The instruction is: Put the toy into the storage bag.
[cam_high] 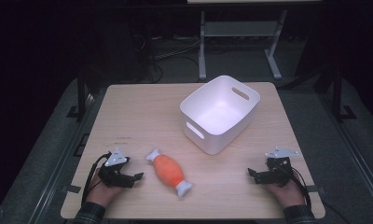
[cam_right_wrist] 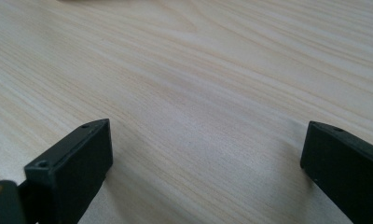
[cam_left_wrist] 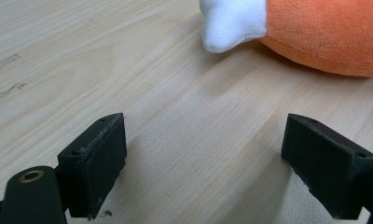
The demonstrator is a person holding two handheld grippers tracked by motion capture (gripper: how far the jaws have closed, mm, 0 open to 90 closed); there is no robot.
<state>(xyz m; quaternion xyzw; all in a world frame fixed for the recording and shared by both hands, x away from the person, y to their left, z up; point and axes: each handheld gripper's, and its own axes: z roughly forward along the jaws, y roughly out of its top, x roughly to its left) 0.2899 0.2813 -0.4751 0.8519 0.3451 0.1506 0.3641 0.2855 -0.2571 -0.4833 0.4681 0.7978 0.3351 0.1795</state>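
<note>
Pale wood grain underneath everything: one table [cam_high: 142, 107], carrying one toy, one bin and two grippers.

Orange plush body with two white knobbed ends, shaped like a drumstick or wrapped sweet: one plush toy [cam_high: 169, 171], lying slantwise close to the near edge, a little left of the middle. Seen close up in the left gripper view [cam_left_wrist: 315, 32], one white end and part of the orange body, ahead of the jaws and clear of them.

White plastic, two slot handles: one storage bin [cam_high: 220, 113], tilted on the table, opening turned toward the near side, sitting right of centre toward the far edge, well apart from the toy.

Black, each topped by one grey three-cornered plate: left gripper [cam_high: 137, 177] by the near left corner, held in one hand [cam_high: 100, 186], jaws spread wide and released, bare wood between the two pads [cam_left_wrist: 100, 163], pointing at the toy just beside it without touching. Right gripper [cam_high: 251, 174] by the near right corner, held in the other hand [cam_high: 287, 189], jaws likewise apart and released, gripping nothing, bare table between them in the right gripper view [cam_right_wrist: 201, 154], well apart from toy and bin.
</note>
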